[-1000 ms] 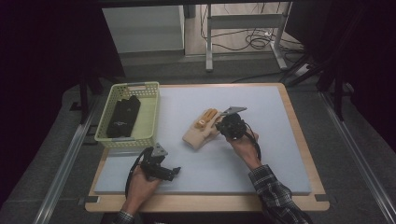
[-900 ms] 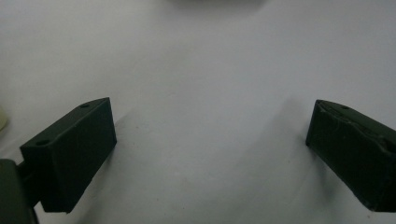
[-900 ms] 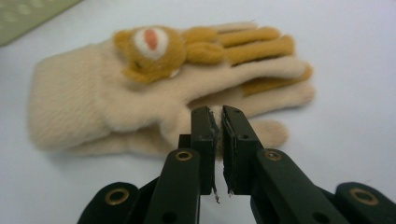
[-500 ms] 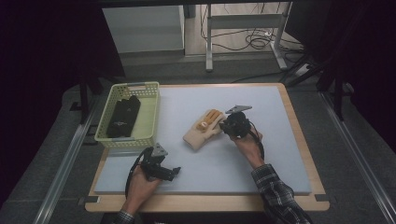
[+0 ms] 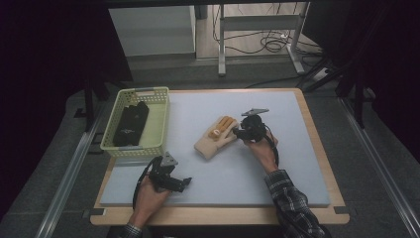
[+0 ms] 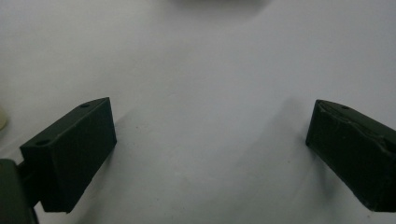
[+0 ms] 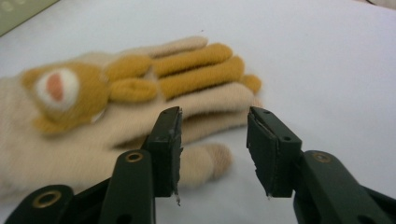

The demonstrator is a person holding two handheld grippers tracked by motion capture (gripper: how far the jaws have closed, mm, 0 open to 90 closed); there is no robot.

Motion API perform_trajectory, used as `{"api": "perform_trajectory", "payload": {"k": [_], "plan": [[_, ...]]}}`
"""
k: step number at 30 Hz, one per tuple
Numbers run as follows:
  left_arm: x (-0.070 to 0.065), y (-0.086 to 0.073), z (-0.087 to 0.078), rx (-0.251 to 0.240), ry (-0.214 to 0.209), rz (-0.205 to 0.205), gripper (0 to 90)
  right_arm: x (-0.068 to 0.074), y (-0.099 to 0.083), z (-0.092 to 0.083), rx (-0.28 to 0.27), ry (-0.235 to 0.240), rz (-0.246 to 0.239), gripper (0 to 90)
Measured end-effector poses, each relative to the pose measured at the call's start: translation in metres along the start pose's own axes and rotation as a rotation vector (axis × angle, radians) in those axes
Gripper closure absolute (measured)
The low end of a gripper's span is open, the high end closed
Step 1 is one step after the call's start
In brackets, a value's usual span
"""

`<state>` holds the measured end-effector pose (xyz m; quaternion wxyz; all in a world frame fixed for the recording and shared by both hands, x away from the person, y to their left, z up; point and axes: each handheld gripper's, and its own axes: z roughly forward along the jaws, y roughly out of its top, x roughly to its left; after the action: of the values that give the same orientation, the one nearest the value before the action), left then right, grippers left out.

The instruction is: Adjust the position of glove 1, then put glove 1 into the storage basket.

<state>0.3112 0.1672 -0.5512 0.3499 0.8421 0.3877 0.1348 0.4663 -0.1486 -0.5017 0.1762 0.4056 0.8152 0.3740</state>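
Note:
A beige knit glove [image 5: 214, 138] with mustard fingers and a round face patch lies flat on the pale mat [image 5: 277, 163] near its middle. My right gripper [image 5: 237, 133] sits just to the right of its fingertips. In the right gripper view the glove [image 7: 93, 116] lies ahead, and the right gripper [image 7: 214, 140] has just been opening its jaws. They stand apart, with a glove finger lying past the gap and the pads not pressing on it. My left gripper [image 5: 185, 182] rests near the mat's front left. In its own view the left gripper [image 6: 210, 149] is wide open over bare mat.
A yellow-green plastic basket [image 5: 110, 144] stands at the mat's left edge with a dark folded item [image 5: 130, 124] inside. The wooden table edge [image 5: 317, 148] frames the mat. Table legs and cables lie on the floor beyond the far side.
The right gripper's jaws have opened and the hand has drawn slightly to the right, off the glove's fingers. The glove now lies flat. The left gripper has stayed put.

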Motion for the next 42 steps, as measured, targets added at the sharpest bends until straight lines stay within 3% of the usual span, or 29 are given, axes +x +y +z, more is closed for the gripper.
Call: {"api": "perform_trajectory", "payload": {"k": [8, 19, 35, 42], "plan": [[0.0, 0.002, 0.0, 0.004, -0.003, -0.013, 2.2, -0.001, -0.022, -0.021, 0.016, 0.058, -0.012, 39.4], [0.002, 0.016, 0.0, -0.009, -0.011, -0.038, 1.7, -0.003, -0.059, -0.055, 0.033, 0.066, -0.03, 27.3], [-0.006, 0.067, 0.017, -0.012, -0.022, 0.008, 1.1, -0.02, -0.103, -0.08, 0.042, 0.062, -0.003, 21.7], [-0.005, 0.09, 0.025, -0.014, -0.021, 0.009, 0.9, -0.016, -0.108, -0.082, 0.048, 0.02, -0.073, 17.9]]}}
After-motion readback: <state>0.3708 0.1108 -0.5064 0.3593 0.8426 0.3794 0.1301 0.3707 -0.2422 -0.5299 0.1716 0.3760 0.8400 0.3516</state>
